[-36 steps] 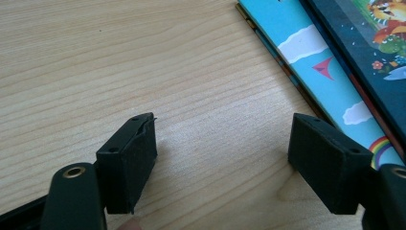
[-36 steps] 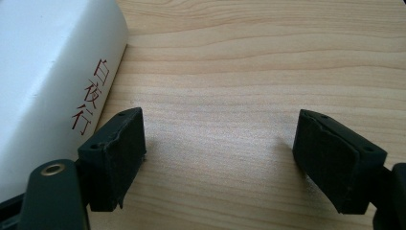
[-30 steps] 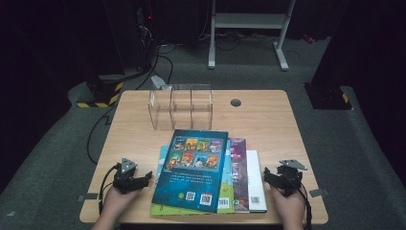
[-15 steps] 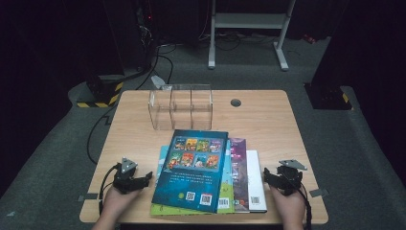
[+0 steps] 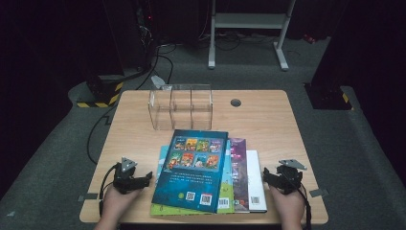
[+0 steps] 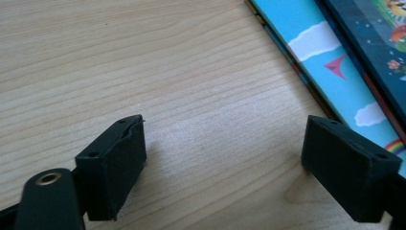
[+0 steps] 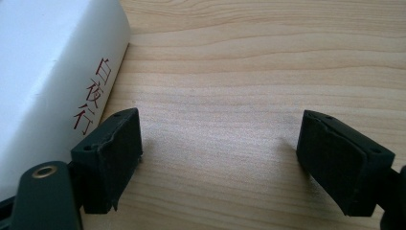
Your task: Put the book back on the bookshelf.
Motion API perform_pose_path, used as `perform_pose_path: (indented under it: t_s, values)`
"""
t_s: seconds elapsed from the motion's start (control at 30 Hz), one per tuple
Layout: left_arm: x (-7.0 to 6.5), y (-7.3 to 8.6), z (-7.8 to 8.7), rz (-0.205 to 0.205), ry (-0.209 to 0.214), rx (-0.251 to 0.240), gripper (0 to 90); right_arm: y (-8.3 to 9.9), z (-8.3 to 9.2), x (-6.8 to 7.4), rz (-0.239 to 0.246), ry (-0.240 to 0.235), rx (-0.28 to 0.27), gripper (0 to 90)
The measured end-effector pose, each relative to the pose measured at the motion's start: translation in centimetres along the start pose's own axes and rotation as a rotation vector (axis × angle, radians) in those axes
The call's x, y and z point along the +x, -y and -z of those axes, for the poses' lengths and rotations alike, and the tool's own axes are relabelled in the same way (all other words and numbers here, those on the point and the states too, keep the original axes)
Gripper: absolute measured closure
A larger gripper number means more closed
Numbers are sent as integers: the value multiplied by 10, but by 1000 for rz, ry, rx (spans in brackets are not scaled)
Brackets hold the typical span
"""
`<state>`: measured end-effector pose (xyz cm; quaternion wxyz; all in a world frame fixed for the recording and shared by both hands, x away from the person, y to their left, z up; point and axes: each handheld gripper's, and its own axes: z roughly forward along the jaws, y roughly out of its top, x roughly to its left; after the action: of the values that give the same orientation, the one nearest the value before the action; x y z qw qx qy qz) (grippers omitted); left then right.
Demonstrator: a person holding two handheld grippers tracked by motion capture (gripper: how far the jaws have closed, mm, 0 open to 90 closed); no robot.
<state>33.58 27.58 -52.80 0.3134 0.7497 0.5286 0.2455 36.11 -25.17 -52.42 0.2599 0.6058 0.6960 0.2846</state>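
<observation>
The rectangular light-wood worktop carries a fanned stack of flat books at 6 o'clock, between the two grippers. The clear acrylic three-bay organiser stands at 12 o'clock from the stack, empty.

The dark-blue glossy picture book lies on top: judged thin, light, somewhat flexible and slippery, so pinch it at a free overhanging edge. The white hardback book at the stack's 3 o'clock side appears thicker, stiffer and heavier; grip it across the spine.

The left gripper, jaws just widened, fingers apart over bare wood. The right gripper: fingers spread, nothing between them.
</observation>
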Motion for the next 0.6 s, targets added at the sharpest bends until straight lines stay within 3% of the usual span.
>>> perform_pose_path:
  t_s: [0.07,0.2,0.3,0.5,0.6]
  values:
    - [0,0,0,-29,-65,-26,144,0,0,0,0,0,0,155]
    - [1,1,1,-40,-78,-21,143,0,0,0,-1,2,-1,156]
    - [3,0,3,-46,-55,-1,132,0,0,0,6,-3,1,159]
    - [13,0,2,35,9,80,28,-2,1,-1,17,-3,8,184]
    - [14,-1,2,24,16,96,3,-2,3,1,36,-7,2,188]
